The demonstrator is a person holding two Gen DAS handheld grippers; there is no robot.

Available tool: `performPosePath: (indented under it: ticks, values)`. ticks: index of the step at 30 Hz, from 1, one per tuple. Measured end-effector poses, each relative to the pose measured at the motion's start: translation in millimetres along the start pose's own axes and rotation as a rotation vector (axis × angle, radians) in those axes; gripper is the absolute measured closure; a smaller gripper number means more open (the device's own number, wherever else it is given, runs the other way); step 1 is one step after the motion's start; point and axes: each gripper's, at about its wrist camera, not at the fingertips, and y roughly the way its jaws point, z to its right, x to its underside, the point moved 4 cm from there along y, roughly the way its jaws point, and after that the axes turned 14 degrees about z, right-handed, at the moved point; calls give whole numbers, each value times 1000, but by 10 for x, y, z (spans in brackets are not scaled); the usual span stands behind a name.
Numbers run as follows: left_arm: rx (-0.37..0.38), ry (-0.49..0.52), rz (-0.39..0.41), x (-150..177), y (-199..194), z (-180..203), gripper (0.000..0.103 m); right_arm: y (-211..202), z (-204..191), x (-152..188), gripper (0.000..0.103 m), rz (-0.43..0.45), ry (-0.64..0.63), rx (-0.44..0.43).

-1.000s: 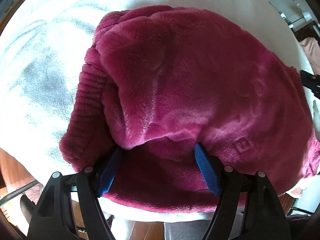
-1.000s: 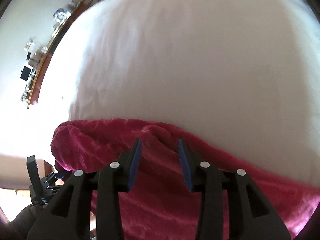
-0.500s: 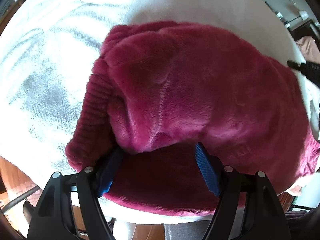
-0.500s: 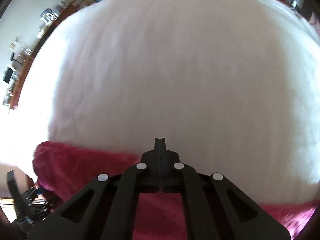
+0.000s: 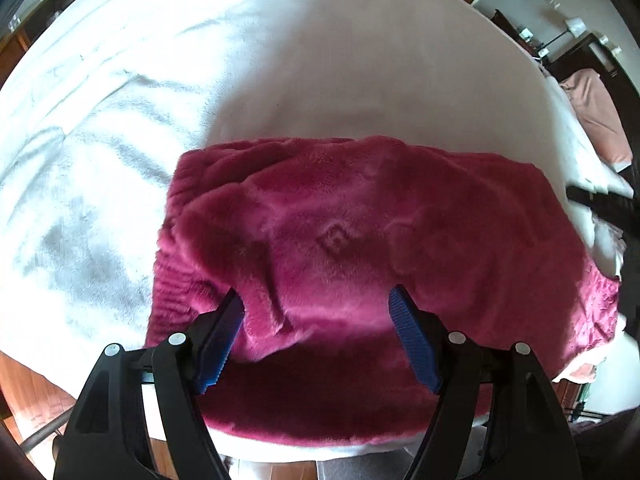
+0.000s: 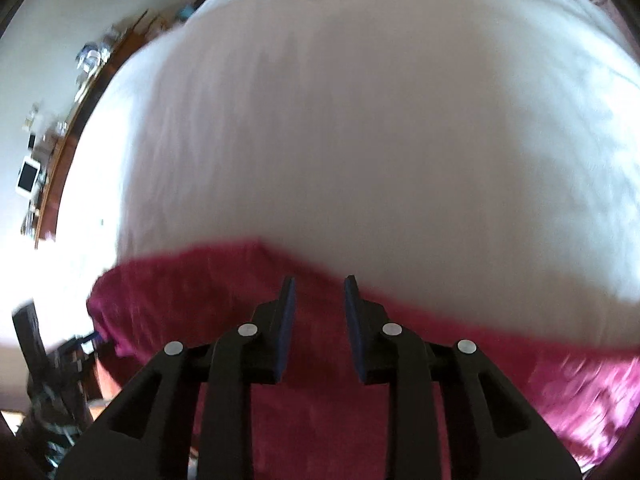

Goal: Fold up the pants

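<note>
The magenta fleece pants (image 5: 360,240) lie folded in a thick block near the front edge of the white bed (image 5: 320,60), ribbed waistband at the left, a small embossed logo on top. My left gripper (image 5: 316,294) hangs above their near part, jaws wide open, nothing pressed between the blue pads (image 5: 412,340). In the blurred right wrist view, my right gripper (image 6: 320,280) hovers over the far edge of the pants (image 6: 200,292). Its jaws are opening, a narrow gap between them holding nothing.
Wrinkled white bedding (image 6: 360,120) stretches beyond the pants. The right gripper's black tip (image 5: 600,202) shows at the pants' right end. A pink cloth (image 5: 596,116) lies far right. Wooden floor (image 5: 24,392) shows below the bed's front edge; cluttered shelves (image 6: 44,152) line the wall.
The left gripper has lifted away, still open; the pants look smaller and their logo sits nearer the view's centre. The right gripper shut fully, then parted again while shifting over the pants' edge.
</note>
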Motion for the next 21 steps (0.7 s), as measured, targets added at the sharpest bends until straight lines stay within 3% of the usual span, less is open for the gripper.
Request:
performPosePath:
  ticks: [4, 10, 16, 21]
  values:
    - [-52, -5, -41, 198, 146, -56, 29, 255, -116, 238, 78, -38, -12, 15]
    - [-104, 82, -76, 257, 259, -43, 29, 606, -38, 219, 78, -34, -7, 66]
    - [-93, 75, -60, -4, 170, 208, 29, 115, 45, 361, 78, 29, 3, 57]
    - [-55, 154, -49, -175, 179, 615, 29, -373, 386, 668, 68, 56, 30, 117]
